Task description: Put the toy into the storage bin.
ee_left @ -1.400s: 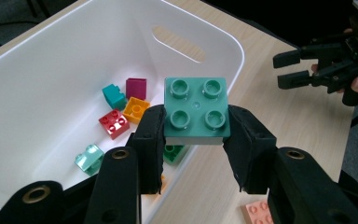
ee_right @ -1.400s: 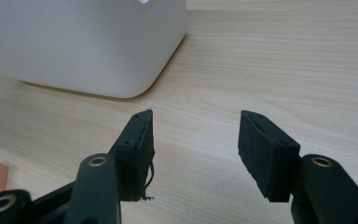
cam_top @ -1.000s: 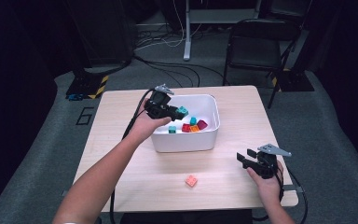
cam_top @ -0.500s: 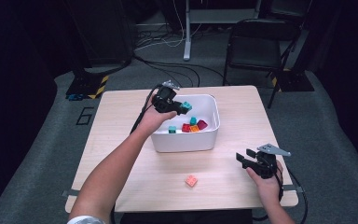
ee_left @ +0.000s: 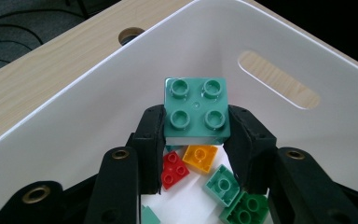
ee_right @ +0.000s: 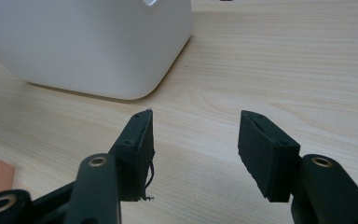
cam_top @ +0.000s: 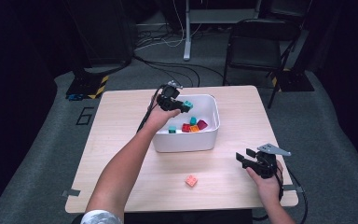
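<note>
Your table (cam_top: 121, 135) is a pale wood square with a dark chair (cam_top: 256, 42) standing on the grey floor beyond its far right corner. On the far half of the table, near the middle, sits the white bin (cam_top: 186, 142), open-topped, with a slot handle cut into its wall, as the left gripper view shows (ee_left: 279, 79). Your left arm reaches forward across the table, and your left claw (cam_top: 182, 105) hangs above the bin's near-left part, its jaws closed on the teal brick (cam_top: 187, 104), which sits studs-up between the pads and clear of the bin floor (ee_left: 196, 112). Your right claw (cam_top: 245, 157) is well apart from the bin, near the table's front right edge, resting low by the surface with its jaws spread wide and nothing between them; in the right gripper view (ee_right: 193, 140) it looks toward the bin's rounded outer corner (ee_right: 98, 46). On the bin floor under the teal brick lie loose bricks: a red brick (ee_left: 173, 170) just beside an orange brick (ee_left: 200, 157), a light green brick (ee_left: 221, 184) and a darker green brick (ee_left: 244, 212) close together. Out on the bare table, in front of the bin and left of your right claw, lies the small salmon brick (cam_top: 191, 180), alone and untouched.
</note>
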`<state>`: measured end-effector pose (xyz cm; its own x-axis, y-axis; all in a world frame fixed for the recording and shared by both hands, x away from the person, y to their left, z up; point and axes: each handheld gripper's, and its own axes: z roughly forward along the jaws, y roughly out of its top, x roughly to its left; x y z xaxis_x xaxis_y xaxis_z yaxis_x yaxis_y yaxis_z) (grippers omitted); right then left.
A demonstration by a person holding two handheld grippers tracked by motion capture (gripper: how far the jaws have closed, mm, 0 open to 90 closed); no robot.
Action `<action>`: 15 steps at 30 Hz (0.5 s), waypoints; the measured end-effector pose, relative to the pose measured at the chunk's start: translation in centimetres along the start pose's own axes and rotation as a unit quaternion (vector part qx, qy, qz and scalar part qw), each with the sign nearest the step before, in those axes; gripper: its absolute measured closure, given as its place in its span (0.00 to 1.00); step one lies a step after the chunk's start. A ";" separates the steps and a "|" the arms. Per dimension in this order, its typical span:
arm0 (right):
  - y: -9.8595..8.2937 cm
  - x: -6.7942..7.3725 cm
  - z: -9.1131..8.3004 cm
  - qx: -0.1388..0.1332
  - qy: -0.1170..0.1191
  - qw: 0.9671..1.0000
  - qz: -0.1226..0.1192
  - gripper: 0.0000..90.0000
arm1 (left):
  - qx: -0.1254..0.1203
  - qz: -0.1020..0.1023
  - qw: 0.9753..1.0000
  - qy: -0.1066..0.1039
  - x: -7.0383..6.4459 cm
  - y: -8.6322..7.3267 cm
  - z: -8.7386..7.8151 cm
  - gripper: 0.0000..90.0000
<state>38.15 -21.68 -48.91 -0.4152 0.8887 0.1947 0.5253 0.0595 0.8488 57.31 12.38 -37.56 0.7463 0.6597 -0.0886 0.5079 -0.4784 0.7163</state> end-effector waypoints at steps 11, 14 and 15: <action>0.0 0.0 0.0 0.000 0.003 1.000 0.001 0.50 | 0.017 0.010 1.000 0.007 -0.1 0.3 1.4 0.65; 0.0 0.0 0.0 0.000 0.001 1.000 0.003 0.50 | 0.022 0.006 1.000 0.008 -0.1 0.2 1.5 0.65; 0.0 0.0 0.0 0.000 0.002 1.000 0.004 0.50 | 0.023 0.004 1.000 0.009 0.0 0.2 1.5 0.65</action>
<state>38.16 -21.68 -48.88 -0.4138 0.8875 0.2026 0.5281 0.0527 0.8476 58.04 11.37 -38.48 0.7436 0.6650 -0.0701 0.5210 -0.5105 0.6841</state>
